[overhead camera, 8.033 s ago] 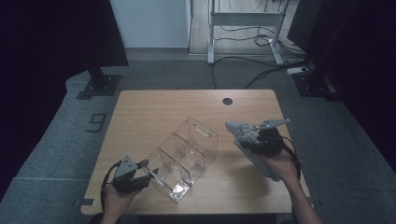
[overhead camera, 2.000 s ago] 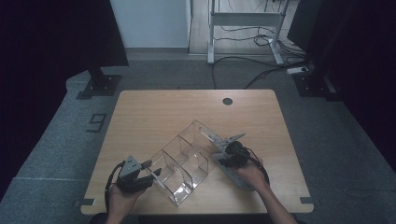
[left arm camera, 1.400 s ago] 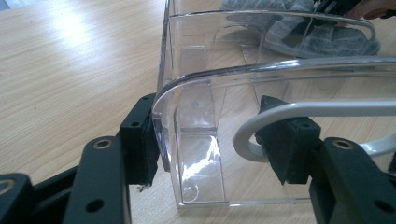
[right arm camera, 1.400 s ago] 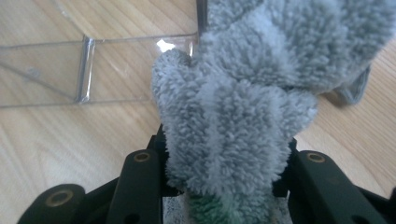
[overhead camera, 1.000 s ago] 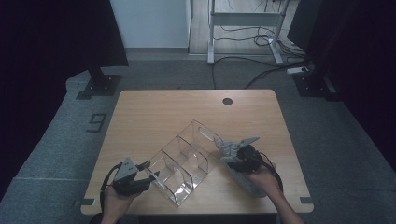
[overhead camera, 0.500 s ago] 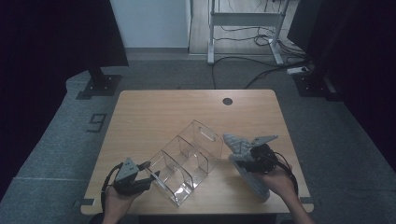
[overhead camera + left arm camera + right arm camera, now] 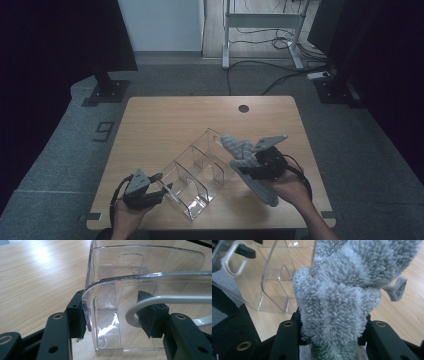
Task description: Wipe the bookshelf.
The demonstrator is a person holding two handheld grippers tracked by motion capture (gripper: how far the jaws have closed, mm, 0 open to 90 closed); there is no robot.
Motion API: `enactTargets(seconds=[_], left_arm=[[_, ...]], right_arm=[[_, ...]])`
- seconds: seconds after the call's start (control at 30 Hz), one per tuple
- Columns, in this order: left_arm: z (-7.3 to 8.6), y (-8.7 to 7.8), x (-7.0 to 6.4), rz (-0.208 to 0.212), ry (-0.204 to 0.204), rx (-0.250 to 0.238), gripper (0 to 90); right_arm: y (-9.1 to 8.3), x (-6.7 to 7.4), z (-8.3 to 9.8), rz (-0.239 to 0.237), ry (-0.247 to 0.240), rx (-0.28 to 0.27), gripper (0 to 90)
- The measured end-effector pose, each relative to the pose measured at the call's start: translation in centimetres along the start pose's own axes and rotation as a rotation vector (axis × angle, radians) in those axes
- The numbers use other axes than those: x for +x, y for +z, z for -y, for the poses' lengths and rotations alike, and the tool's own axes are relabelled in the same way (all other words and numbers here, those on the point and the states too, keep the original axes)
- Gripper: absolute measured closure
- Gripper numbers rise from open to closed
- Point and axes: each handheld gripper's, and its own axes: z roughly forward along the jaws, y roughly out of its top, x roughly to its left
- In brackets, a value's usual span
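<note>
Left tool (image 7: 159, 186) clamped on near end wall of clear organizer (image 7: 197, 175), low at 7 o'clock on table (image 7: 165, 120). Right tool (image 7: 246, 165) gripping grey fluffy cloth (image 7: 239, 149), bunched between jaws, held at 4 o'clock just beside organizer's far end. Organizer lying diagonally across table's near half.
</note>
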Motion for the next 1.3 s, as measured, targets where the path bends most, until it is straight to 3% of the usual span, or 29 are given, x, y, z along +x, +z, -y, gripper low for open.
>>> enactTargets(seconds=[0.3, 0.77, 1.07, 1.3], left_arm=[[0.0, 0.1, -0.1, 0.002, 0.001, -0.001, 44.7], [-0.1, 0.3, -0.3, 0.010, 0.000, -0.003, 44.6], [-0.1, 0.3, -0.2, 0.014, -0.003, -0.004, 44.6], [-0.1, 0.4, -0.3, 0.010, -0.003, -0.001, 44.6]], right_arm=[[2.7, 1.5, -4.2, -0.039, -0.054, 0.015, 59.3], [7.7, 1.8, -8.8, -0.056, -0.080, 0.036, 59.3], [11.3, 1.7, -10.8, -0.026, -0.080, 0.063, 59.3], [13.5, 1.9, -11.4, 0.018, -0.093, 0.122, 59.3]])
